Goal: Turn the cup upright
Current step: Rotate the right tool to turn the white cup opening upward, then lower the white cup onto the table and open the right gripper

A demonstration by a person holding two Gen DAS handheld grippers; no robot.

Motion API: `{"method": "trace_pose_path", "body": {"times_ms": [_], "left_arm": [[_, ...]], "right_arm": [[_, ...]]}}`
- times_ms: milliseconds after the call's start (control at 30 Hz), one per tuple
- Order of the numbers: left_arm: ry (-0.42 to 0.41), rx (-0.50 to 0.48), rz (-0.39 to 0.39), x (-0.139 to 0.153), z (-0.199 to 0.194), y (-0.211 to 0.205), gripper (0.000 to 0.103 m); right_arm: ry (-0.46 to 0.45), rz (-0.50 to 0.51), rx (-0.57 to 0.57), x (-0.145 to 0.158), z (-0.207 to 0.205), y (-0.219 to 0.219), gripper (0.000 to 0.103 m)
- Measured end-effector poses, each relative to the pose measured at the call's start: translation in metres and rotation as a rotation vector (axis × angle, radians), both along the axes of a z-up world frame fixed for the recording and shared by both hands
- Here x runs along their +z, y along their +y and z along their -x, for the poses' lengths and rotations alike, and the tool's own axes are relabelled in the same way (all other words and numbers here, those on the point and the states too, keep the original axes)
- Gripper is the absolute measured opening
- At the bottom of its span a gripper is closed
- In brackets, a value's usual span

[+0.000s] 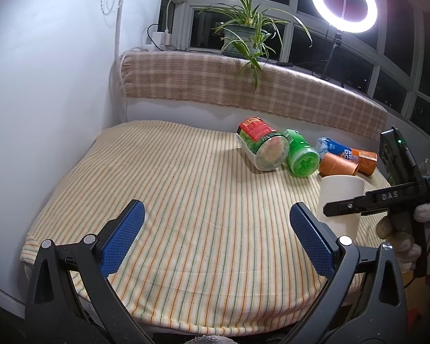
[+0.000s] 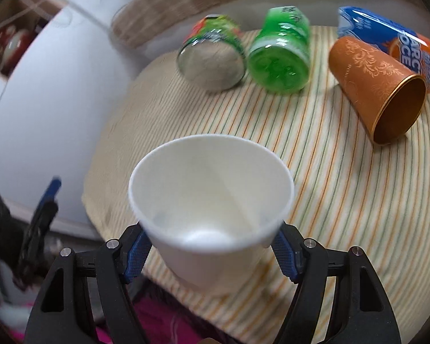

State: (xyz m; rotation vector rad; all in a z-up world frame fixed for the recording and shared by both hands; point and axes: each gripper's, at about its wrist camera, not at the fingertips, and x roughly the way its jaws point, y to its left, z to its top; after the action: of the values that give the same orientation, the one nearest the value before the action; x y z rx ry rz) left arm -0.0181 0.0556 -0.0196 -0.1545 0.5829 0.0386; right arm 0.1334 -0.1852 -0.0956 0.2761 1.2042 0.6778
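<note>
Right wrist view: white paper cup clamped between the fingers, mouth up

Right wrist view looks along the right gripper [image 2: 210,253], whose two blue-padded fingers [image 2: 137,253] press on opposite sides of a white cup [image 2: 210,200]. The cup sits between the pads, held low on its wall, with its open mouth tipped up and toward the camera, over the near edge of a striped cloth [image 2: 329,186]. Whether its base touches the cloth cannot be told.

Beyond the fingertips lie a jar [image 2: 212,54], a green bottle [image 2: 279,54], an orange cup [image 2: 378,86] on its side, and a blue and orange packet [image 2: 392,37].

From the left wrist, the left gripper [image 1: 216,236] has its fingers wide apart with nothing between them; the white cup stands just right of the right finger.

The cup looks like thin paper: light, easily crushed, likely to buckle near the rim. Holding it lower on the wall, where the base stiffens it, with gentle pressure, seems safest. Being so light, it could tip when let go.
</note>
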Motion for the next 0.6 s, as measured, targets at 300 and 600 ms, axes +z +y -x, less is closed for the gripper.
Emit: {"method": "trace_pose_path", "body": {"times_ms": [300,600], "left_arm": [[0.023,-0.028,0.014,-0.003,-0.008,-0.001,0.103],[0.081,-0.118,0.123,-0.007,-0.029,-0.012,0.102]], "right_arm": [[-0.057,0.049,-0.07,-0.008,-0.008,0.019,0.074],[-0.112,-0.008,-0.089,0.007,0.014,-0.003,0.077]]}}
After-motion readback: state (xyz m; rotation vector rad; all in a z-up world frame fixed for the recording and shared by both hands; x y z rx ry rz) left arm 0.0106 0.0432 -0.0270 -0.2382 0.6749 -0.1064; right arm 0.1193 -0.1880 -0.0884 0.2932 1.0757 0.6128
